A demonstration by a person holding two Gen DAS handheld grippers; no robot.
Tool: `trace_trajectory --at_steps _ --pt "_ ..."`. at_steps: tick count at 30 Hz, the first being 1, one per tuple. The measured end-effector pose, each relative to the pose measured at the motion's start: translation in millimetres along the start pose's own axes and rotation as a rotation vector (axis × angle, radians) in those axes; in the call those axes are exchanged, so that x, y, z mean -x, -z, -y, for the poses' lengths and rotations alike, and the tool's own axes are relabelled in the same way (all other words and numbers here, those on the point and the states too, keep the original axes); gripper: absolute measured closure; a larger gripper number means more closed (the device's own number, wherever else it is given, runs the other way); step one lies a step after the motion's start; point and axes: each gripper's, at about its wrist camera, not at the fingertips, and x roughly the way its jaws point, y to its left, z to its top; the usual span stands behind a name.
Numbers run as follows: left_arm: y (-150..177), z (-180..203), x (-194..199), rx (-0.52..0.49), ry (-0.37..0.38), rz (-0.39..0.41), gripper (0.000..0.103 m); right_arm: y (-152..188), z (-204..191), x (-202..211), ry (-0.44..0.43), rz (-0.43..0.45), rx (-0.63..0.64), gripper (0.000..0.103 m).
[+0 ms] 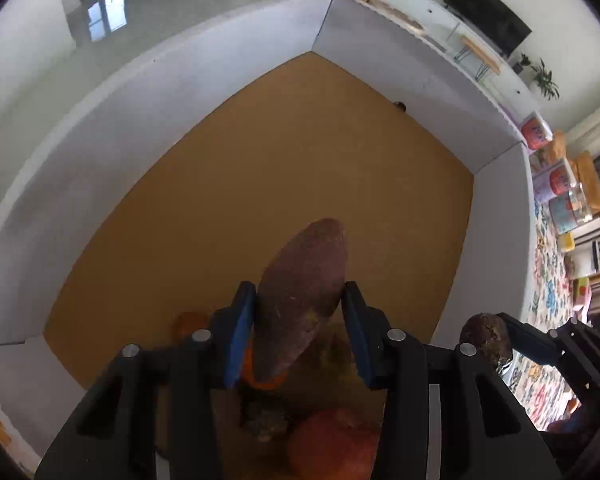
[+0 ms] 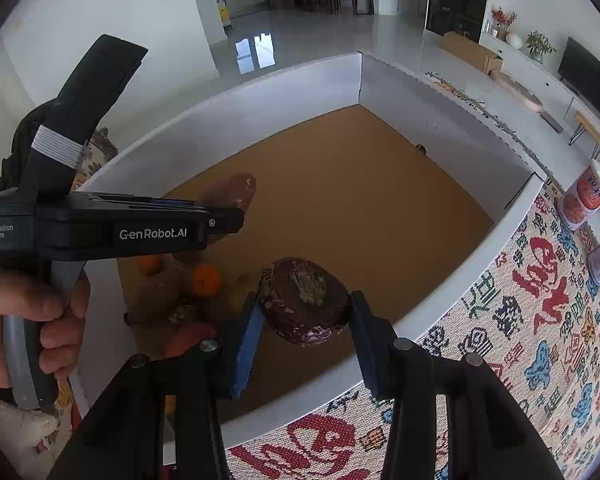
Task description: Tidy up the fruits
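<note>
Left gripper: blue pads clamped on a long reddish-brown sweet potato, carried above the cork-floored, white-walled tray.

Right gripper: jaws clamped on a round, dark, ringed taro-like root, over the tray's near wall.

Pile at 7 o'clock: small orange tangerines, other produce.

Risk: the tapered potato may pivot or slip from its narrow hold; dropped roots could bruise the pile or roll.

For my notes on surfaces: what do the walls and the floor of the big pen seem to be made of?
Pen walls: probably white foam board or corrugated plastic sheet, matte; flat panels meet at seams, and one top edge looks ribbed. Pen floor: likely cork or fibreboard, matte tan with a fine speckle and no shine. Neither can be told for certain.
</note>
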Motion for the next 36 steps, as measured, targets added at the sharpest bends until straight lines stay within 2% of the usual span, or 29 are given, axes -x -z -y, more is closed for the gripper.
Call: trace_trajectory --at_steps 1,2,3,4,5,6,10,11,12,13,15,18,20,24,29,32,36 --pt "0.4 0.0 -2.5 -0.002 -0.012 -0.006 0.056 -3.2 -1.6 -9.3 0.016 -0.038 0.005 0.059" --pt "1.1 0.1 -0.4 0.001 -0.008 0.006 0.048 -4.2 -3.3 -15.7 0.027 -0.072 0.008 0.058" --pt "3.2 1.0 6.2 0.006 0.007 0.035 0.033 -3.8 -4.3 -19.2 0.026 -0.099 0.008 0.049" --pt "6.5 1.1 15.9 0.002 0.012 0.075 0.026 -2.4 -3.7 -17.2 0.014 -0.099 0.005 0.041" --pt "10.7 2.6 28.1 -0.015 -0.001 0.124 0.019 -1.0 -3.7 -11.1 -0.003 -0.076 0.000 0.026" --pt "16.8 5.3 41.2 -0.043 -0.023 0.173 0.019 0.8 -1.6 -2.6 -0.006 -0.050 -0.010 0.016" --pt "50.9 17.1 90.8 -0.142 -0.142 0.306 0.019 10.8 9.6 36.7 0.035 0.022 -0.068 0.013" --pt "60.7 18.7 104.4 -0.155 -0.159 0.346 0.017 15.5 10.8 47.0 0.053 0.045 -0.080 0.008" --pt "73.2 19.9 117.3 -0.150 -0.171 0.388 0.011 21.2 10.0 57.7 0.071 0.069 -0.089 0.002" --pt "85.2 20.5 128.1 -0.134 -0.178 0.422 0.010 28.5 8.0 68.5 0.088 0.094 -0.095 0.000" --pt "105.4 17.4 145.4 -0.099 -0.167 0.466 0.010 44.3 0.0 87.3 0.100 0.144 -0.097 0.000" --pt "124.9 12.1 158.4 -0.053 -0.123 0.482 0.010 66.2 -13.4 107.8 0.103 0.205 -0.095 0.000" --pt "133.5 15.5 164.5 -0.045 -0.157 0.496 0.010 75.5 -20.4 116.2 0.120 0.233 -0.095 0.000" --pt "145.5 22.2 172.0 -0.096 -0.211 0.528 0.010 82.2 -36.2 123.9 0.126 0.253 -0.080 0.000" --pt "156.0 13.4 182.2 -0.036 -0.298 0.539 0.010 82.0 -49.1 127.9 0.145 0.259 -0.072 0.000" --pt "158.7 10.6 184.0 -0.038 -0.338 0.557 0.010 80.6 -52.6 126.2 0.143 0.256 -0.077 0.000" --pt "164.3 4.5 187.6 -0.033 -0.355 0.574 0.010 78.2 -58.3 124.0 0.160 0.236 -0.073 0.000"
